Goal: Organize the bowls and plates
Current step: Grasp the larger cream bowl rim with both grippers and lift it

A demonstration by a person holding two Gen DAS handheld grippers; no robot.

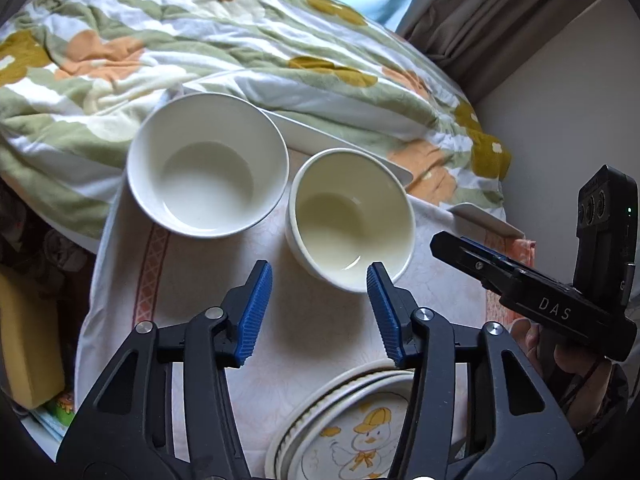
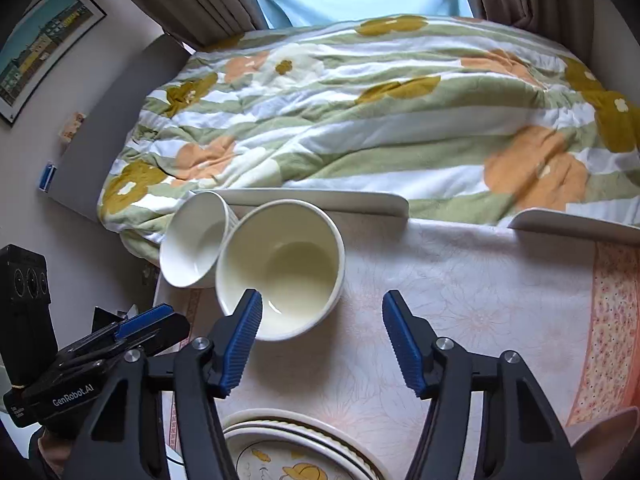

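Observation:
Two empty bowls stand side by side on the cloth-covered table [image 1: 320,340]: a white bowl [image 1: 208,164] at the left and a cream bowl [image 1: 350,216] to its right. They also show in the right wrist view, white bowl [image 2: 196,240] and cream bowl [image 2: 282,268]. Stacked plates with a yellow duck drawing [image 1: 352,432] lie at the near edge, under both grippers [image 2: 296,452]. My left gripper [image 1: 320,280] is open and empty, just short of the cream bowl. My right gripper [image 2: 322,312] is open and empty, to the right of that bowl.
A flowered quilt [image 2: 360,120] on a bed runs along the table's far edge. White rails [image 2: 320,198] edge the table at the back. Curtains [image 1: 500,12] and a wall stand at the right. A yellow sponge-like block [image 1: 28,340] lies off the table's left.

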